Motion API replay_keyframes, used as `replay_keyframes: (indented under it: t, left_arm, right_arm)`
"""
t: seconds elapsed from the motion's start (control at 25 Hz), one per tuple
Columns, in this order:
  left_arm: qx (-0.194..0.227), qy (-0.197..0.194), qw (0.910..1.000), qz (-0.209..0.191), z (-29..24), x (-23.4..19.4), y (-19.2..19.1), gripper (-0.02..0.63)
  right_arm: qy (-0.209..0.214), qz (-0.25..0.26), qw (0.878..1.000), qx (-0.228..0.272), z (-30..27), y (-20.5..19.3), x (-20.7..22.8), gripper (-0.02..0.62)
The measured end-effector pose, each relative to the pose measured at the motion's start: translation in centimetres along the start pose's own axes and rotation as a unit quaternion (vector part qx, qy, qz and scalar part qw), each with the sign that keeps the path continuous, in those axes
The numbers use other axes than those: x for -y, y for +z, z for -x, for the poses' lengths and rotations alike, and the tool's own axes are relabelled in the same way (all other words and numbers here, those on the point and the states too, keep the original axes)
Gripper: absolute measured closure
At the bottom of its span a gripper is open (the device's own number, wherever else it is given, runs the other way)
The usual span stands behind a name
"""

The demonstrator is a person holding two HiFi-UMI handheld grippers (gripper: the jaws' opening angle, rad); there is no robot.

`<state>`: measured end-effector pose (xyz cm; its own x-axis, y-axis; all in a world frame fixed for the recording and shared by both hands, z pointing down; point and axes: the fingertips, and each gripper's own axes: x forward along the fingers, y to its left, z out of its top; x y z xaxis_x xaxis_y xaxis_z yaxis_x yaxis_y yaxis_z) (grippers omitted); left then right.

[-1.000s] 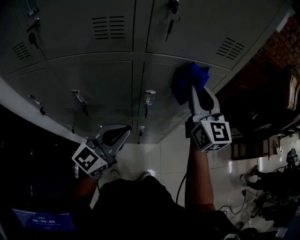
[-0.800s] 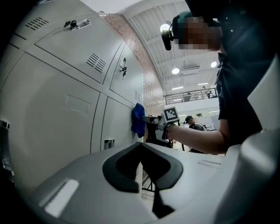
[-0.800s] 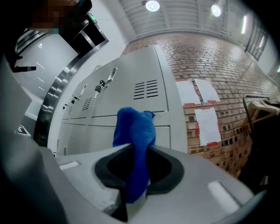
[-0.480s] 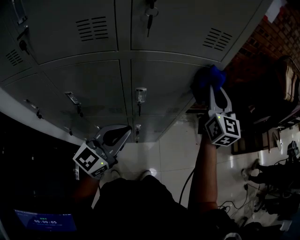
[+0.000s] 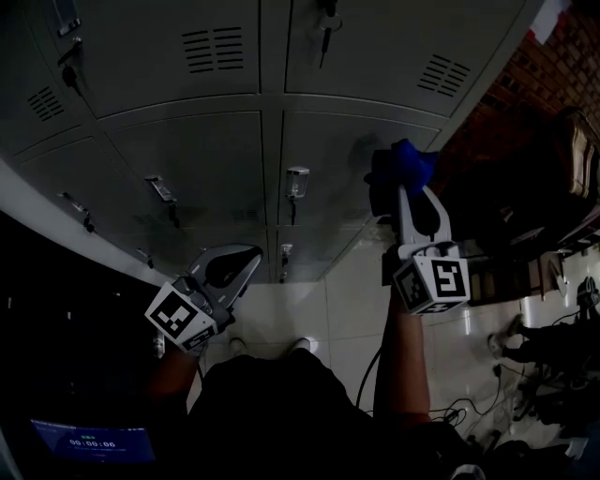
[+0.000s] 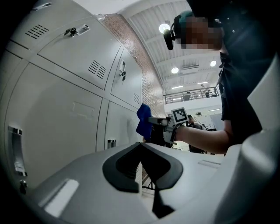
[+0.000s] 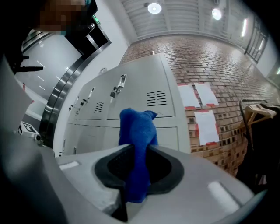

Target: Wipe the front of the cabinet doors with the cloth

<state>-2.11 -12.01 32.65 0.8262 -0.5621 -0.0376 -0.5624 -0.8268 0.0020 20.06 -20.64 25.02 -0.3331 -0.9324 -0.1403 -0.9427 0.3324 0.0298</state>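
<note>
Two grippers: the right gripper [image 5: 399, 192] is clamped on the cloth [image 7: 136, 131]; the left gripper [image 6: 141, 145] has its jaws together on nothing and hangs low, well apart from the doors [image 5: 192, 164].
Cloth: blue and bunched, it stands up out of the right jaws at the right edge of the right-hand middle door [image 5: 328, 169], near the cabinet's corner. Whether it presses on the metal or sits just beside it, I cannot tell.
Done so far: no streak, damp patch or cleaner band shows on any door, so the pictures give no measure of what is already wiped.
Left to do: judging by where the cloth is, the wipe is at one door's edge; the left-hand doors and the vented top row [image 5: 214, 49] likely remain.
Compartments: every door in view is shut, so what is in them is hidden.
Fittings: a key [image 5: 327, 21] hangs at a top door, and handles [image 5: 296, 183] sit on the middle ones.
</note>
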Motion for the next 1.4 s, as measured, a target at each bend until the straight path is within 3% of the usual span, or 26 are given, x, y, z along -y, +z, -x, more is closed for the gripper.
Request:
replay_keyframes:
  t: [0.28, 0.52, 0.96, 1.4]
  left_arm:
    - [-0.003, 0.016, 0.9998, 0.008, 3.0, -0.7, -0.4, 0.605]
    - [-0.006, 0.039, 0.9991, 0.014, 5.3, -1.5, -0.9, 0.606]
    - [-0.013, 0.073, 0.9971, 0.014, 6.2, -2.1, -1.2, 0.604]
    - [-0.016, 0.042, 0.9989, 0.012, 1.8, -0.6, -1.5, 0.605]
  right_arm:
    - [0.104, -0.012, 0.994, -0.037, -3.0, -3.6, -9.9, 0.526]
    - [0.151, -0.011, 0.987, -0.059, -5.8, -6.1, -13.9, 0.526]
    - [0.133, -0.02, 0.988, -0.079, -8.5, -8.3, -11.3, 0.526]
    - [0.064, -0.024, 0.995, -0.079, -6.0, -8.3, -2.9, 0.526]
